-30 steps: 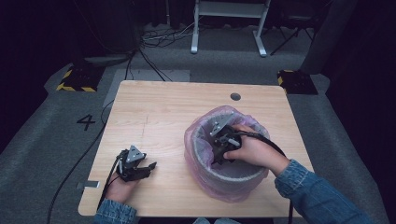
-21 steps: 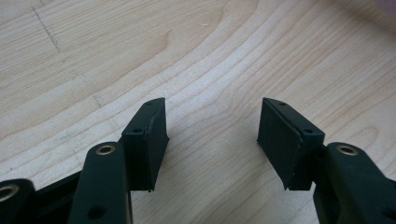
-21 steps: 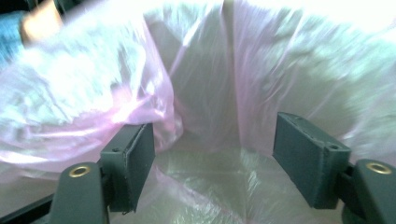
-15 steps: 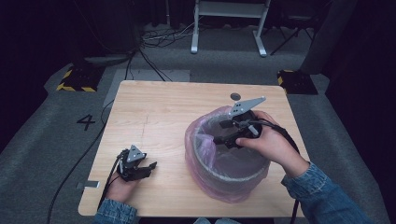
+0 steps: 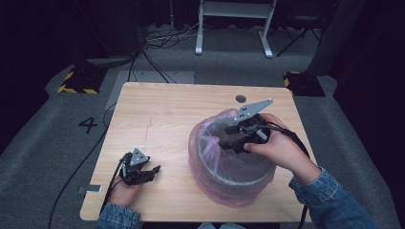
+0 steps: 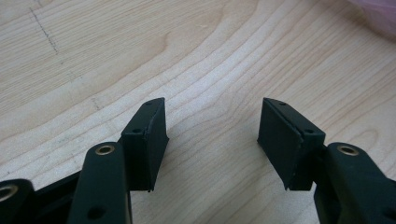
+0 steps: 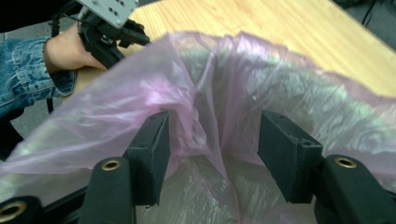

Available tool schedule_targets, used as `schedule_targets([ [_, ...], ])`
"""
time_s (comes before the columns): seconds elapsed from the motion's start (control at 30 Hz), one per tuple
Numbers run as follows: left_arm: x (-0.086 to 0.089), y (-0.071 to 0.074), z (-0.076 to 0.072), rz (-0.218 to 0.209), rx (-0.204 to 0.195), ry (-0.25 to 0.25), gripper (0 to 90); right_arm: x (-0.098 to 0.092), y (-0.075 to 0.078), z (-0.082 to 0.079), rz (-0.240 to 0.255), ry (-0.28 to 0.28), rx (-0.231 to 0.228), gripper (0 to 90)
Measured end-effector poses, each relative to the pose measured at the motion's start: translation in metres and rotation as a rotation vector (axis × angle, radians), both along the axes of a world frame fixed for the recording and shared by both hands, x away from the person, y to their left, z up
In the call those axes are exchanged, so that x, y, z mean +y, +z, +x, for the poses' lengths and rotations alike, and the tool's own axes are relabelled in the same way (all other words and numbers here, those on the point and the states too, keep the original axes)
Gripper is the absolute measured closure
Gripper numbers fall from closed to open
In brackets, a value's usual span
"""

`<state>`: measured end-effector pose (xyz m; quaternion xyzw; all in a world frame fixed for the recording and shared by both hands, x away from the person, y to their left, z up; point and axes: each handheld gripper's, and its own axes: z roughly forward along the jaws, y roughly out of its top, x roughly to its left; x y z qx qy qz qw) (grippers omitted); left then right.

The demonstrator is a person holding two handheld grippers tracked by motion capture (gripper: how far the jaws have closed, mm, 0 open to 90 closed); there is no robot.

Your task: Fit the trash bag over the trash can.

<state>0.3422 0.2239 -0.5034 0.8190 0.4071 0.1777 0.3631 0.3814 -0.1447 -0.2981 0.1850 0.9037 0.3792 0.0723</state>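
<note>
The right gripper (image 5: 224,141), jaws closing around a fold of the pink bag (image 7: 201,93), gathers it to line the bin; the left gripper (image 5: 152,170) rests spread near the surface's (image 5: 162,109) front-left corner.

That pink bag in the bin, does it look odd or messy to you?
Yes. The pink bag is bunched into a raised fold between the right claw's closing jaws, lifted off the bin rim instead of lying smooth.
</note>
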Motion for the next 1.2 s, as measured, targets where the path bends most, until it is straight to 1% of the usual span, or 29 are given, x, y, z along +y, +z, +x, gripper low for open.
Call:
schedule_targets([
  [0.1,0.000,0.000,0.000,0.000,0.000,0.000,41.8,0.000,0.007,-0.008,0.042,0.034,0.001,44.9],
  [0.17,0.000,0.000,0.000,0.000,0.000,0.000,41.8,-0.001,0.013,-0.011,0.055,0.044,-0.006,45.3],
  [0.23,0.000,0.000,0.000,0.000,0.000,0.000,41.8,0.000,0.017,-0.013,0.088,0.041,-0.004,45.2],
  [0.3,0.000,0.000,0.000,0.000,-0.001,-0.001,41.8,0.003,0.018,-0.013,0.122,0.029,-0.005,44.4],
  [0.37,0.000,0.000,0.000,0.000,0.000,-0.001,41.8,0.010,0.014,-0.012,0.157,0.008,0.004,43.4],
  [0.4,0.000,0.000,0.000,0.000,-0.001,-0.001,41.7,0.014,0.010,-0.010,0.155,0.005,0.013,43.7],
  [0.43,0.000,0.000,0.000,0.000,0.000,-0.001,41.7,0.018,0.005,-0.008,0.137,0.008,0.022,46.4],
  [0.47,0.000,0.000,0.000,0.000,-0.001,-0.001,41.7,0.021,-0.001,-0.005,0.107,0.014,0.033,53.0],
  [0.5,0.000,0.000,0.000,0.000,-0.001,-0.001,41.7,0.024,-0.008,-0.003,0.067,0.025,0.052,62.6],
  [0.53,0.000,0.000,0.001,0.000,-0.001,-0.002,41.6,0.027,-0.015,0.001,0.022,0.036,0.072,69.3],
  [0.6,-0.001,0.000,0.001,0.001,-0.001,-0.002,41.4,0.029,-0.025,0.003,-0.013,0.041,0.109,77.3],
  [0.67,-0.001,0.000,0.001,0.001,0.000,-0.003,41.3,0.033,-0.035,0.005,-0.031,0.048,0.147,82.0],
  [0.73,-0.001,0.000,0.001,0.000,-0.001,-0.002,41.3,0.036,-0.043,0.006,-0.056,0.050,0.169,84.3],
  [0.8,-0.001,0.000,0.001,0.002,-0.002,-0.001,41.3,0.039,-0.051,0.007,-0.094,0.059,0.180,85.2],
  [0.87,-0.001,0.000,0.001,-0.001,0.000,0.001,41.3,0.043,-0.060,0.008,-0.136,0.063,0.188,85.1],
  [0.93,-0.001,0.000,0.001,-0.001,-0.001,0.000,41.3,0.047,-0.067,0.008,-0.169,0.061,0.204,83.9],
  [1.0,-0.001,0.000,0.001,0.001,-0.002,-0.001,41.3,0.049,-0.074,0.008,-0.196,0.064,0.206,78.7],
  [1.07,-0.001,0.000,0.001,0.001,-0.001,-0.002,41.3,0.052,-0.082,0.008,-0.207,0.062,0.214,68.9],
  [1.13,-0.001,0.000,0.001,0.001,-0.001,-0.001,41.2,0.054,-0.088,0.008,-0.202,0.055,0.208,55.6],
  [1.2,-0.001,0.000,0.001,0.000,-0.001,-0.002,41.2,0.054,-0.091,0.010,-0.223,0.065,0.179,44.0],
])
